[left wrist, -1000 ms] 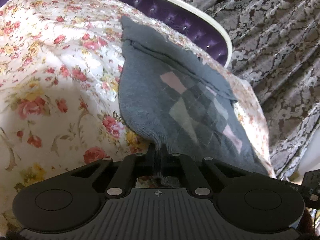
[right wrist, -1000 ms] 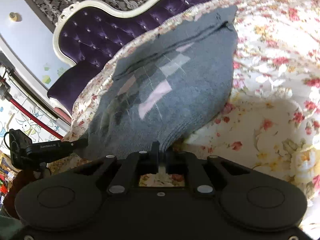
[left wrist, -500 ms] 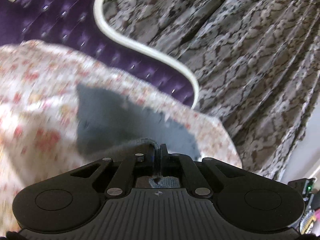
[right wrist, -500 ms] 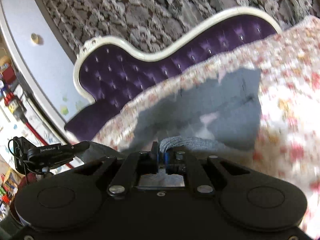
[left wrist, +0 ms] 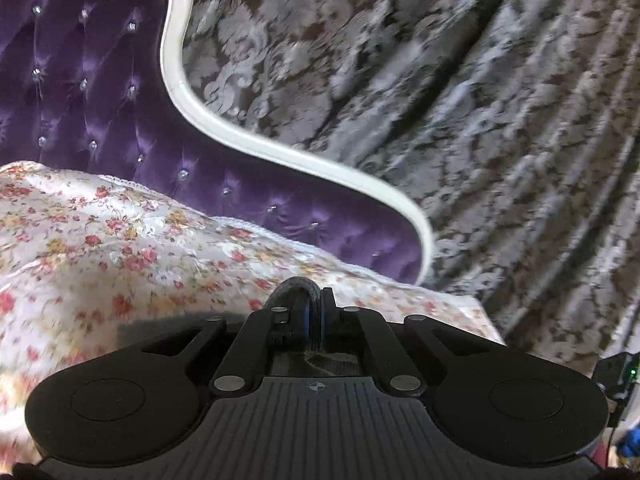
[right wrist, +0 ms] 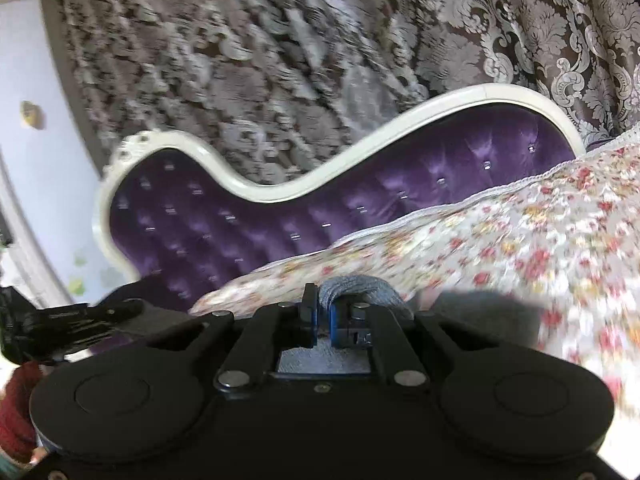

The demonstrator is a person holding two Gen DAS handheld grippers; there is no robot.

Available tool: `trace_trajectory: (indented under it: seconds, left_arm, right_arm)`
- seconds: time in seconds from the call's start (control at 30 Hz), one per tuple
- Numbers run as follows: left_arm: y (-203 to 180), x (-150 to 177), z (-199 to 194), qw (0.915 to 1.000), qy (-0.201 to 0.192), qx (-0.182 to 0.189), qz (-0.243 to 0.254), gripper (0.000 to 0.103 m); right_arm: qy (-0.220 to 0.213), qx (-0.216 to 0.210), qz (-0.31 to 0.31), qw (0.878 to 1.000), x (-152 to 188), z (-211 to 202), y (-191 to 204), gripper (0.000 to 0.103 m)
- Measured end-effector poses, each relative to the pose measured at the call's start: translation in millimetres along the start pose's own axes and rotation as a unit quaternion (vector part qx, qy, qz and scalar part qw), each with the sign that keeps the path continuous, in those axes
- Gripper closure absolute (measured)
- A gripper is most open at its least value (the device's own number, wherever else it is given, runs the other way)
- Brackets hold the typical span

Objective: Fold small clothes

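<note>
You've swung the sweater (left wrist: 298, 285) hem up off the bed (left wrist: 120, 248) toward the headboard (left wrist: 100, 100), left claw (left wrist: 315, 312) and right claw (right wrist: 322, 314) each clenched on a corner, so the garment that lay flat is halfway folded.

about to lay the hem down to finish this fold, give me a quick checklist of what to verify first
1. Left claw shut on the grey knit sweater: ok, the hem loops over its fingertips.
2. Right claw shut on the same sweater's edge: ok, fabric bunched between the blue pads.
3. Both claws at matching height so the hem lands straight: cannot tell, no view shows both together.
4. Hem carried far enough to meet the far edge: cannot tell, most of the sweater is hidden under the claws.
5. Floral bedspread ahead free of other items: ok in the visible part.
6. Sharp views for judging alignment: not ok, both are motion blurred.
</note>
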State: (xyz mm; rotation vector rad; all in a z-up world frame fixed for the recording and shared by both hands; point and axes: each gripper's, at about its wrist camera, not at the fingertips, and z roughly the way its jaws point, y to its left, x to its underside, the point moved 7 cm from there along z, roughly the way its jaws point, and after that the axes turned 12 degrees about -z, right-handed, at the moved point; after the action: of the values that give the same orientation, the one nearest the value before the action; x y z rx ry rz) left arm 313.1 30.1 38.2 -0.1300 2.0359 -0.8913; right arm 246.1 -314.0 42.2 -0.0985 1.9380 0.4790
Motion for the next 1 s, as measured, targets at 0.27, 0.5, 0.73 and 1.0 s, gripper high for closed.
trace_trajectory:
  seconds: [0.27, 0.5, 0.73, 1.0]
  left_arm:
    - [63, 8, 108, 0.9946, 0.056, -0.067, -0.057, 0.099]
    - [99, 12, 133, 0.9875, 0.059, -0.123, -0.079, 0.068]
    - [76, 4, 93, 0.9913, 0.04, -0.124, 0.016, 0.054]
    - [37, 72, 53, 0.9761, 0.074, -0.117, 0.168, 0.054]
  right_arm:
    - [0.077, 0.063, 0.037, 0.994, 25, 108, -58, 0.092]
    - [0.123, 0.083, 0.06, 0.987, 50, 144, -81, 0.079]
    - [0.077, 0.085, 0.042, 0.993, 30, 118, -73, 0.038]
    - [0.1, 0.03, -0.095, 0.99, 51, 84, 18, 0.038]
